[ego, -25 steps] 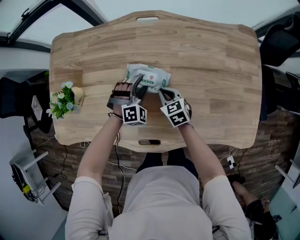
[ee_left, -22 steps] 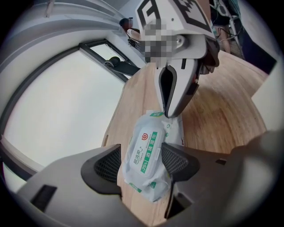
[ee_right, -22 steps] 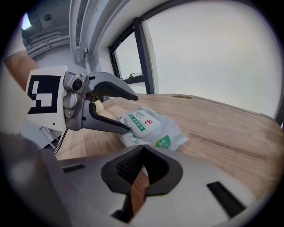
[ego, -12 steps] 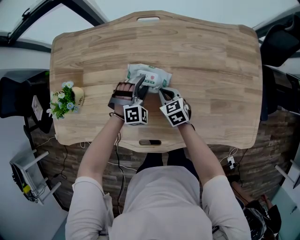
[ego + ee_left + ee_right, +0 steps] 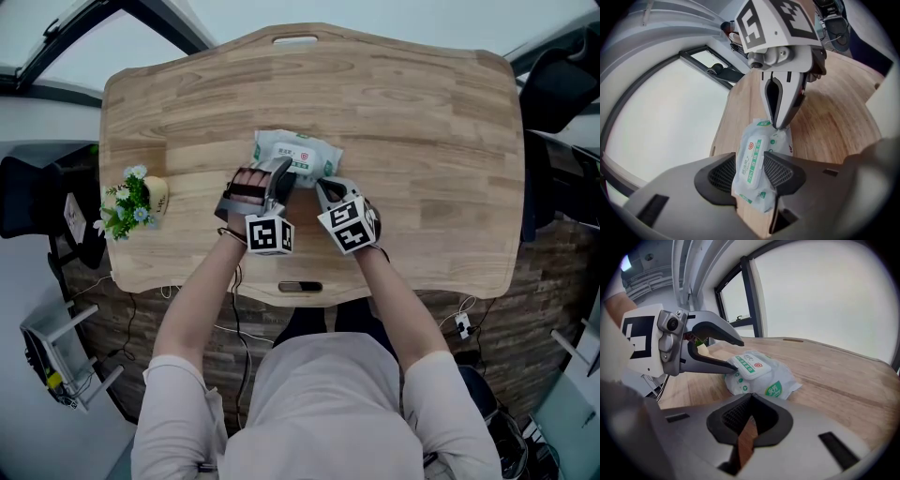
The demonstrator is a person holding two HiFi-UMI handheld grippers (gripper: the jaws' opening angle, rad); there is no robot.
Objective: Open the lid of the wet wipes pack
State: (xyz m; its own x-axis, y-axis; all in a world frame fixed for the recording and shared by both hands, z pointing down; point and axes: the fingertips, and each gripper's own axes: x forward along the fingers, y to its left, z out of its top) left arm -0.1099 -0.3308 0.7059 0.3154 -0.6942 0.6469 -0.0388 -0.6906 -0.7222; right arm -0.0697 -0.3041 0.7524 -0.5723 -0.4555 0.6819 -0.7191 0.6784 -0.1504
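The white-and-green wet wipes pack (image 5: 300, 150) lies flat mid-table with its lid (image 5: 751, 365) down. My left gripper (image 5: 277, 176) is rolled on its side at the pack's left end. Its jaws have just been closing, and the lid (image 5: 751, 159) sits between them. In the right gripper view one left fingertip (image 5: 735, 363) touches the lid's edge, while the other hangs above it with a gap. My right gripper (image 5: 322, 184) is shut, nothing between its pads, and its tip (image 5: 780, 124) rests on the pack's near edge.
A small pot of flowers (image 5: 131, 201) stands near the wooden table's (image 5: 431, 141) left edge. Handle slots are cut at the far edge (image 5: 295, 38) and the near edge (image 5: 298, 284). Dark chairs (image 5: 562, 84) stand to the right.
The left gripper's jaws have drawn closer together around the pack's lid, with a slight roll of the hand. The right gripper and the pack have stayed where they were.
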